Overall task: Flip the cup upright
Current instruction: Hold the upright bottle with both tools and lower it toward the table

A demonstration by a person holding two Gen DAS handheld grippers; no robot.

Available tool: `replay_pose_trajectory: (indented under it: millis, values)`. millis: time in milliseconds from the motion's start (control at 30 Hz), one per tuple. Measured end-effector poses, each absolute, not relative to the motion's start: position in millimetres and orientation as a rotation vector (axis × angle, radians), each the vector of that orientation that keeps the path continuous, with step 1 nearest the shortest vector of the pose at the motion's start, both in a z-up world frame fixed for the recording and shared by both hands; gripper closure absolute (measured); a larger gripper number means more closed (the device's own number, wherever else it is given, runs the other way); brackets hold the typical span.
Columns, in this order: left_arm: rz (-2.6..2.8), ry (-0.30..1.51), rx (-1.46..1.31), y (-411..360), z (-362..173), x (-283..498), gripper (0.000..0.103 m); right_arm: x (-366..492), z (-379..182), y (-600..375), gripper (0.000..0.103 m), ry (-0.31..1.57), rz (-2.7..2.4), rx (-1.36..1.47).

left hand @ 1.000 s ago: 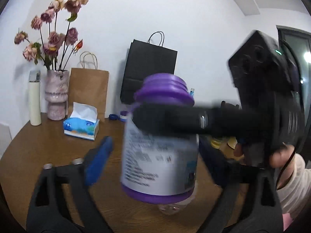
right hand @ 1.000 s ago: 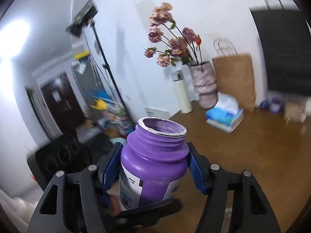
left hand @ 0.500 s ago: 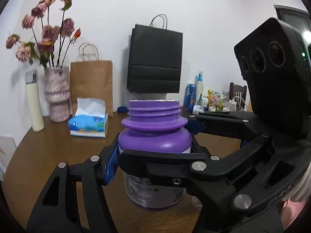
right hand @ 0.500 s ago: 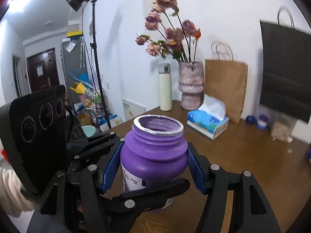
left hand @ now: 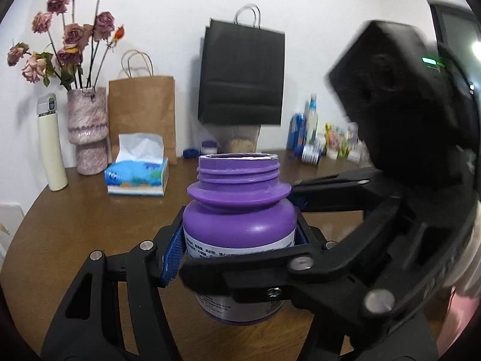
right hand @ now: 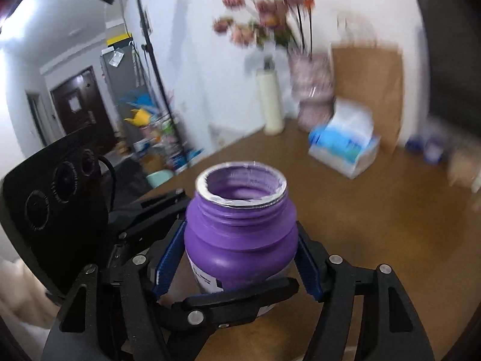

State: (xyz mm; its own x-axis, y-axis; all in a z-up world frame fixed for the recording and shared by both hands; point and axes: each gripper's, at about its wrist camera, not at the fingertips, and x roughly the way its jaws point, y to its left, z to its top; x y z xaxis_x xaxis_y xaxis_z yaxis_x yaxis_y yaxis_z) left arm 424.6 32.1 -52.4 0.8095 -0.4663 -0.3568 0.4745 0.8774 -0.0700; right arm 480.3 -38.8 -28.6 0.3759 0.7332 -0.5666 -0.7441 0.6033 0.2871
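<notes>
The cup is a purple plastic jar (left hand: pixel 237 225) with a white label and an open threaded mouth. It stands upright, mouth up, low over the brown table. My left gripper (left hand: pixel 239 240) is shut on its body with blue pads on both sides. My right gripper (right hand: pixel 237 258) is shut on the same jar (right hand: pixel 240 234) from the other side. Each gripper's black fingers cross in front of the jar in the other's view. Whether the jar's base touches the table I cannot tell.
At the back of the round wooden table (left hand: pixel 75 219) stand a tissue box (left hand: pixel 136 174), a pink vase with dried flowers (left hand: pixel 87 129), a cream flask (left hand: pixel 52 144), a brown paper bag (left hand: pixel 141 114), a black bag (left hand: pixel 240 75) and small bottles (left hand: pixel 312 138).
The jar has been turned mouth up and lowered toward the table. Both grippers stay closed on it; the right wrist view is now blurred by motion.
</notes>
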Motion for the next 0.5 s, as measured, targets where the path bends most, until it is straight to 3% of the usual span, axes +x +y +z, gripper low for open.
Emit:
replay_pose_trajectory:
  millis: [100,233,367,500]
  values:
    - [-0.508,0.380,0.042,29.3,-62.8,412.3,0.044,477.0,-45.5,-42.2,0.029,0.771,0.964,0.037]
    - [-0.519,0.406,0.014,30.8,-65.1,406.0,0.044,450.4,-34.3,-34.2,0.025,0.636,0.896,-0.122]
    - [-0.511,0.430,0.043,23.8,-70.6,396.8,0.044,451.5,-47.1,-40.8,0.024,0.717,0.924,-0.049]
    - [-0.525,0.440,0.047,18.0,-72.3,388.3,0.044,437.8,-50.5,-48.4,0.024,0.676,0.905,-0.051]
